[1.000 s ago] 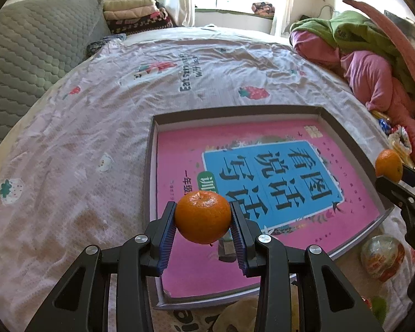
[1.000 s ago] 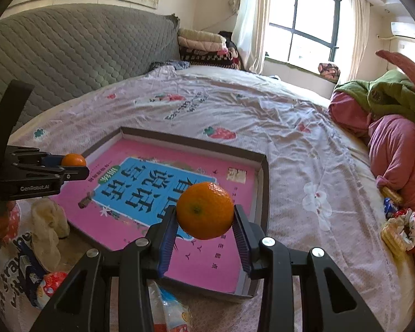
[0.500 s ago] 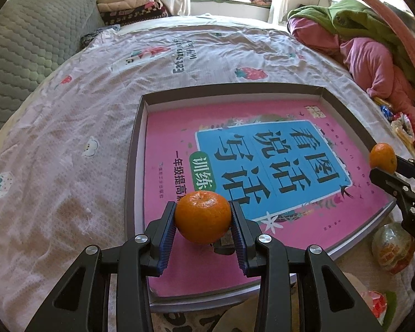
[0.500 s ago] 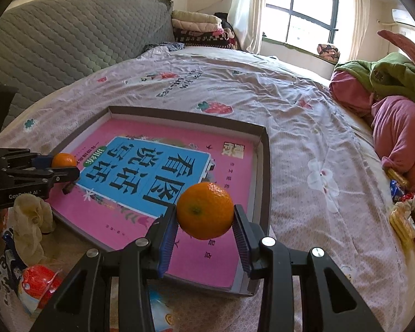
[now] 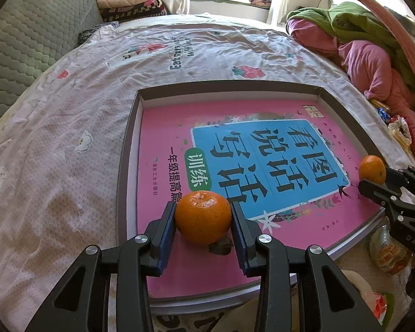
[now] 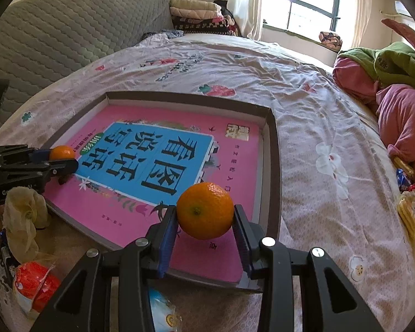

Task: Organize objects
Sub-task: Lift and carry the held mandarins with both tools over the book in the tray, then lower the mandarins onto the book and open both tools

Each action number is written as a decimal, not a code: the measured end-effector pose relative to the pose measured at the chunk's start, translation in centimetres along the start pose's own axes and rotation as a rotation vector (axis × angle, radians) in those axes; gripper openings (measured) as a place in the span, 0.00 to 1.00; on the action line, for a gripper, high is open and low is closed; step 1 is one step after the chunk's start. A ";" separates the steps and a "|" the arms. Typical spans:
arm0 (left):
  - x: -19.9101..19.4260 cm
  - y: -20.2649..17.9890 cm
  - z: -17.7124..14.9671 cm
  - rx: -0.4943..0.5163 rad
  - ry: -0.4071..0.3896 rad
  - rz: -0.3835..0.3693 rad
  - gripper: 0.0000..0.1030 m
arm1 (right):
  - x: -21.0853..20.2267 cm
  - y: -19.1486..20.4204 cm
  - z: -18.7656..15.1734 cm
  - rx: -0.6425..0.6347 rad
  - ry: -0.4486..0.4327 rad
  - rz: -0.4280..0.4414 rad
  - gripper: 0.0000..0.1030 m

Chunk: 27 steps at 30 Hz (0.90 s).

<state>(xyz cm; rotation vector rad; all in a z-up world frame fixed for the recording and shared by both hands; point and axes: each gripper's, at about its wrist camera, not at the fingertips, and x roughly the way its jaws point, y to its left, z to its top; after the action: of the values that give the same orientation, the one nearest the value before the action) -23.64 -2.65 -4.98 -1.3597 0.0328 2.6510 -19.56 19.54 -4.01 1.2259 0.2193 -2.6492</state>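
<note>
L wrist: tray [image 5: 126, 149] on bed holds pink book [image 5: 163, 182]. L gripper [image 5: 203, 218] clamps orange [image 5: 203, 217] over book's near corner.
R wrist: R gripper [image 6: 205, 215] clamps 2nd orange [image 6: 205, 210] above tray's near-right corner.

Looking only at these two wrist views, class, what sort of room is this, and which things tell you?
Most likely a bedroom in a home: a wide bed with a printed sheet, a quilted grey headboard, folded blankets stacked by the window, and clothes heaped at the side.
</note>
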 end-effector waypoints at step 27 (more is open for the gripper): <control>-0.9 -0.3 0.1 -0.001 -0.014 0.011 0.55 | -0.3 -0.4 -0.2 0.036 0.010 0.016 0.39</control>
<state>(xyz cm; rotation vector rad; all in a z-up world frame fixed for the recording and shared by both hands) -23.16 -2.51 -4.21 -1.3451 0.0374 2.6702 -19.28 20.07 -3.89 1.2466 0.1629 -2.6448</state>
